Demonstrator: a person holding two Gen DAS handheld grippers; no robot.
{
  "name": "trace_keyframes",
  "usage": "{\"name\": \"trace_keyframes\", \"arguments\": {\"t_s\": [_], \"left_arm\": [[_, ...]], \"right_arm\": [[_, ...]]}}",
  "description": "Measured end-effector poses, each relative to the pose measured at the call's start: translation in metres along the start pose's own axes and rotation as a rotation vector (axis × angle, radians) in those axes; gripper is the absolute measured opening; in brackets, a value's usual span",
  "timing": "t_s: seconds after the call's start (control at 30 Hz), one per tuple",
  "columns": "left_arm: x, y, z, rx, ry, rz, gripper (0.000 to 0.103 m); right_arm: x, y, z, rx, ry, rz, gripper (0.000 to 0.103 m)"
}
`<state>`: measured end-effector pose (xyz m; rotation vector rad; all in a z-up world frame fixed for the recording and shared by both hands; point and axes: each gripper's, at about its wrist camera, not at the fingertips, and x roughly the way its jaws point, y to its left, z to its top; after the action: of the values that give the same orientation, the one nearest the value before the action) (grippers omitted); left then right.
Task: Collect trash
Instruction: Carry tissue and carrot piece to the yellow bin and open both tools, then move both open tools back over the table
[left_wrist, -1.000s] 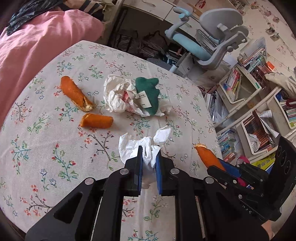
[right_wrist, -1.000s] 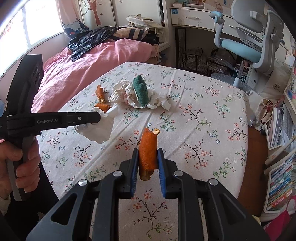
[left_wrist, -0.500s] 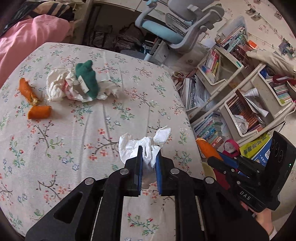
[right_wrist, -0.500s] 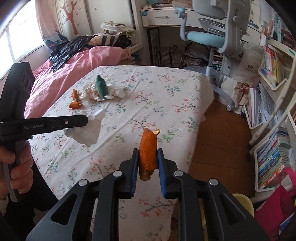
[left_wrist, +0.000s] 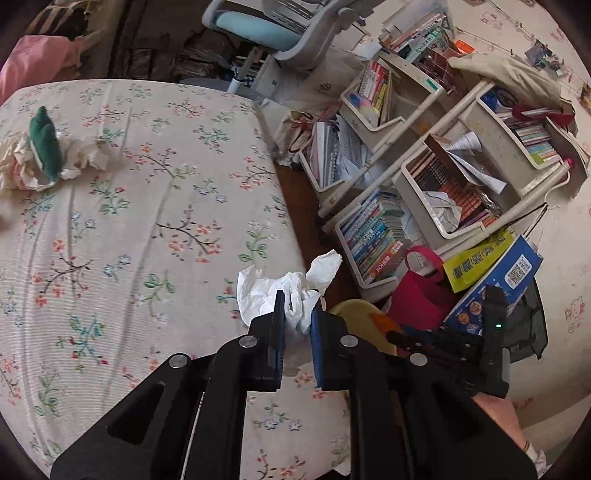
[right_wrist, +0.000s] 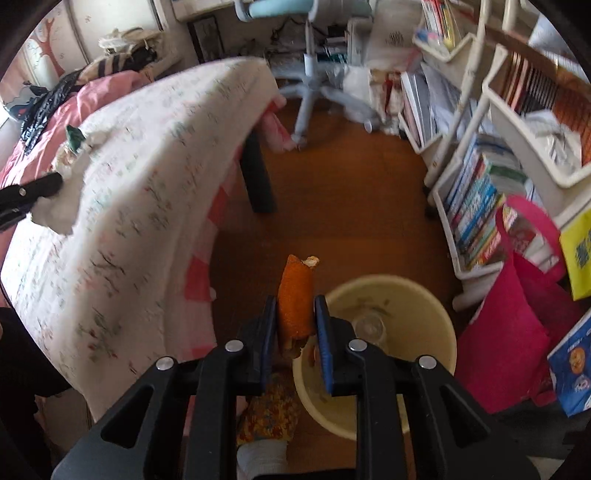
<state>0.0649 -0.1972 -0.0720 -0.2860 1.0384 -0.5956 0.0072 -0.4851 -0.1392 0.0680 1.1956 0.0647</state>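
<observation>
My left gripper (left_wrist: 297, 325) is shut on a crumpled white tissue (left_wrist: 288, 291) and holds it over the right edge of the floral table (left_wrist: 147, 229). My right gripper (right_wrist: 295, 325) is shut on an orange peel (right_wrist: 295, 295) and holds it beside the rim of a cream bin (right_wrist: 406, 306) on the floor. The bin (left_wrist: 354, 314) and the right gripper's peel (left_wrist: 386, 325) also show in the left wrist view. A pile of crumpled paper with a green item (left_wrist: 44, 147) lies at the table's far left.
White shelves of books (left_wrist: 424, 192) stand right of the bin. A pink bag (right_wrist: 517, 332) and blue and yellow packs (left_wrist: 498, 269) lie beside it. A desk chair (right_wrist: 310, 74) stands behind on the wooden floor (right_wrist: 351, 206). A table leg (right_wrist: 258, 173) is near.
Both grippers have swung right, off the table toward the floor. The right gripper with the peel now hangs by the bin; the left with the tissue is at the table's edge.
</observation>
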Motion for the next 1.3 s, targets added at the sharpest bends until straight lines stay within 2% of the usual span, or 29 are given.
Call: {"name": "trace_keyframes", "arguments": {"t_s": [0.03,0.1,0.33,0.47,0.6,0.63,0.67,0.7,0.73,0.77,0.83,0.97,1.3], "left_arm": [[0.004,-0.007,-0.001,0.011,0.007,-0.010,0.012],[0.012,-0.021,-0.005,0.029,0.024,-0.041,0.012],[0.056,-0.082,-0.038,0.125,0.125,-0.098,0.012],[0.084,-0.114,-0.056,0.139,0.160,-0.132,0.012],[0.118,-0.141,-0.069,0.121,0.188,-0.144,0.013],[0.126,-0.147,-0.071,0.121,0.198,-0.141,0.018],[0.133,-0.152,-0.073,0.121,0.213,-0.139,0.033],[0.139,-0.157,-0.075,0.123,0.223,-0.128,0.042],[0.142,-0.161,-0.076,0.125,0.220,-0.106,0.057],[0.143,-0.164,-0.075,0.124,0.214,-0.098,0.062],[0.142,-0.167,-0.074,0.124,0.210,-0.107,0.064],[0.126,-0.160,-0.068,0.139,0.175,-0.074,0.067],[0.049,-0.098,-0.048,0.122,0.063,0.050,0.074]], "right_arm": [[0.002,-0.007,-0.003,0.013,0.009,-0.017,0.028],[-0.003,-0.022,-0.006,0.060,-0.017,-0.029,0.042],[-0.053,-0.061,-0.007,0.258,-0.254,0.049,0.054],[-0.081,-0.062,-0.003,0.282,-0.386,0.093,0.060],[-0.102,-0.067,0.004,0.313,-0.493,0.113,0.060],[-0.107,-0.068,0.006,0.322,-0.515,0.116,0.060],[-0.111,-0.070,0.007,0.333,-0.533,0.119,0.061],[-0.114,-0.071,0.007,0.341,-0.548,0.126,0.061],[-0.116,-0.071,0.008,0.348,-0.560,0.132,0.061],[-0.118,-0.072,0.008,0.355,-0.570,0.136,0.061],[-0.123,-0.072,0.011,0.360,-0.582,0.147,0.062],[-0.128,-0.067,0.014,0.344,-0.592,0.158,0.063],[-0.132,-0.031,0.029,0.260,-0.588,0.190,0.066]]}}
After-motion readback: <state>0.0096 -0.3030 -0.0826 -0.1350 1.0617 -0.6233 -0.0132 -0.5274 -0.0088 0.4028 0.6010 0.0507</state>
